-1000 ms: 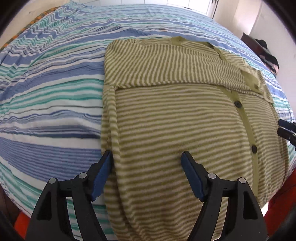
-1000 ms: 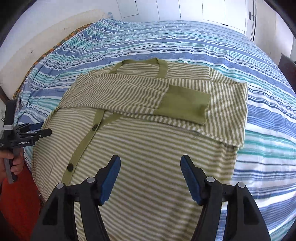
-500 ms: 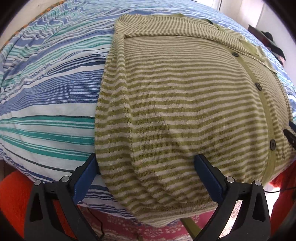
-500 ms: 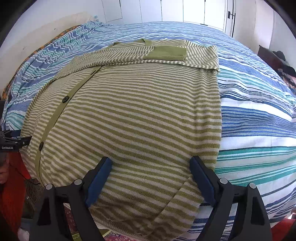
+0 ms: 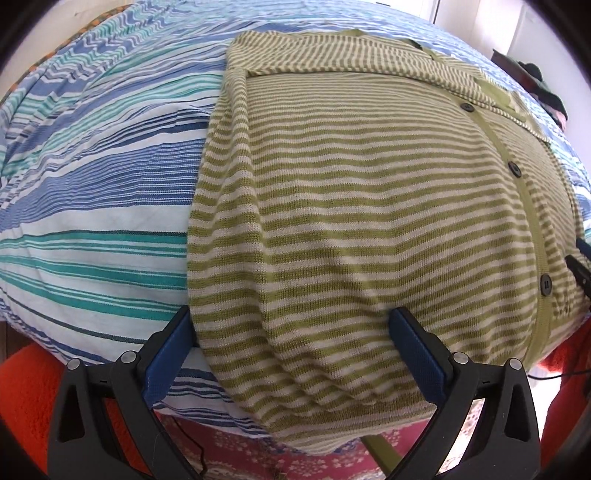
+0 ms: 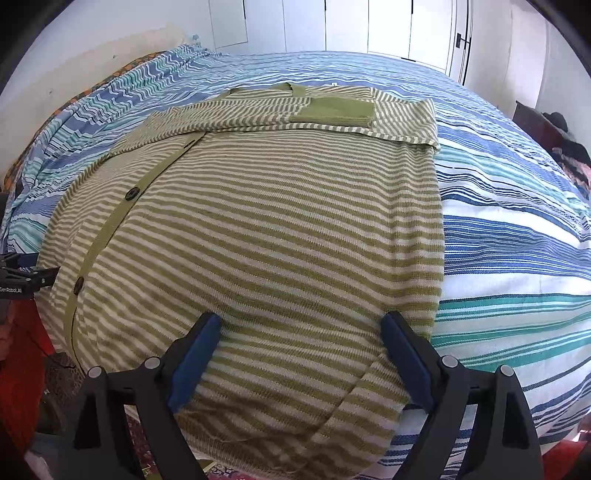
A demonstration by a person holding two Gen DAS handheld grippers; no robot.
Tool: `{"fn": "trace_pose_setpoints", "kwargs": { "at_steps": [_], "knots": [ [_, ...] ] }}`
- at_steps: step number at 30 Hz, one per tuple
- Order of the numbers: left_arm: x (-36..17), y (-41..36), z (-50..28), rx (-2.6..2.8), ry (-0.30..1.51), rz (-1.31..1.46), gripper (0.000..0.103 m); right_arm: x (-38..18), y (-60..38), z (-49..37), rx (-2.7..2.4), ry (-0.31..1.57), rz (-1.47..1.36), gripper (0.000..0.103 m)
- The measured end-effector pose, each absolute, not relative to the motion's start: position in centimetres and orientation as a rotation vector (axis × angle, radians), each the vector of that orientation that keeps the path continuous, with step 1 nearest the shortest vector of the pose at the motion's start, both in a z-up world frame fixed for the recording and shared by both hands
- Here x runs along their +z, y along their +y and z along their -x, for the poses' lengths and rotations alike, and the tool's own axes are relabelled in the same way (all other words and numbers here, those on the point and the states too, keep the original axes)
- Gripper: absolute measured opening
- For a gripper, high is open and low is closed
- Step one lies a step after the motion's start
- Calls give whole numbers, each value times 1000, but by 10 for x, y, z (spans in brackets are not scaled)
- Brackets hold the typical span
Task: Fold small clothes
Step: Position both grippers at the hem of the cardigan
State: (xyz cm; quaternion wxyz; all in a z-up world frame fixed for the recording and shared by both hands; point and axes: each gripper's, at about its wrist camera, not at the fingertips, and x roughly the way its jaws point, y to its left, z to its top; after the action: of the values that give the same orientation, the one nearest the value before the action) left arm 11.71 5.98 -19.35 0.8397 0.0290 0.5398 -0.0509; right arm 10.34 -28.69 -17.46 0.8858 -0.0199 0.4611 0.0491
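A green and cream striped cardigan (image 5: 369, 206) lies flat on the bed, sleeves folded across its chest, its hem hanging over the bed's near edge. It also shows in the right wrist view (image 6: 277, 229), with a plain green cuff (image 6: 332, 110) on top. My left gripper (image 5: 291, 328) is open, jaws wide either side of the cardigan's lower left part near the hem. My right gripper (image 6: 301, 332) is open over the lower right part near the hem. Neither holds cloth. The tip of the right gripper (image 5: 580, 266) shows at the left view's right edge.
The bed has a blue, teal and white striped cover (image 5: 92, 184), also in the right wrist view (image 6: 517, 221). A red patterned rug (image 5: 240, 454) and orange fabric (image 5: 29, 398) lie below the bed edge. Dark clothes (image 6: 565, 147) sit at the far right. White wardrobe doors (image 6: 388, 26) stand behind.
Both grippers pulled back from the cardigan's middle to its hem at the bed edge and lowered. In the last half second they moved slightly forward. Both stayed open.
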Motion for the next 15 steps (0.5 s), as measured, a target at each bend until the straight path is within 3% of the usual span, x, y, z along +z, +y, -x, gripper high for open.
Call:
{"fn": "trace_pose_setpoints", "kwargs": {
  "at_steps": [15],
  "knots": [
    [-194, 56, -117, -107, 1144, -76, 103, -175, -286, -104, 102, 955, 45, 90]
  ]
}}
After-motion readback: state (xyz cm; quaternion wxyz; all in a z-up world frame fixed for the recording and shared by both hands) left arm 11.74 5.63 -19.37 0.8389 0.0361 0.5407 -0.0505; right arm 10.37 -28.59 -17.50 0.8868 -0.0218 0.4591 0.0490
